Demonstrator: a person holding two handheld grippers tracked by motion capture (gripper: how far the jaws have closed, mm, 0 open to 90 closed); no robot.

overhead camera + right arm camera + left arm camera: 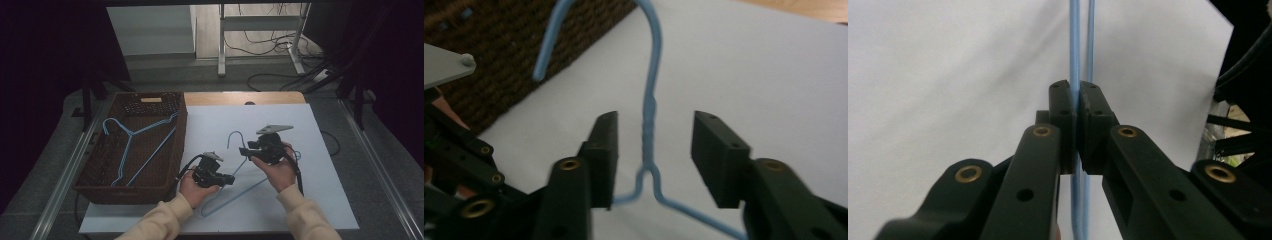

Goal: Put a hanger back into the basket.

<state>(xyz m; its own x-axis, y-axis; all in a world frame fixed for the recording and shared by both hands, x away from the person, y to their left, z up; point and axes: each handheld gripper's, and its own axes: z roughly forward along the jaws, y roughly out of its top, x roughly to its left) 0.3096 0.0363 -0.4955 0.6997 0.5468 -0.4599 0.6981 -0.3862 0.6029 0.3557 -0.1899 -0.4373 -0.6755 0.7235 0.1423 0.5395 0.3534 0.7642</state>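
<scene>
A light blue wire hanger (248, 188) lies on the white sheet (320, 195), its hook (235, 134) pointing away from me. My left gripper (231, 179) is shut on one of its wires; in the left gripper view the pads (1063, 107) pinch the blue wire (1074, 40). My right gripper (242, 150) stands open at the neck. In the right gripper view the twisted neck (648, 125) runs between the two spread jaws of that gripper (655, 147), touching neither.
A brown wicker basket (182, 135) stands at the left of the sheet with a second blue hanger (131, 145) inside. Its wall (499, 50) is close behind the hook. Beyond the table's wooden back edge (240, 98) are desk legs and cables.
</scene>
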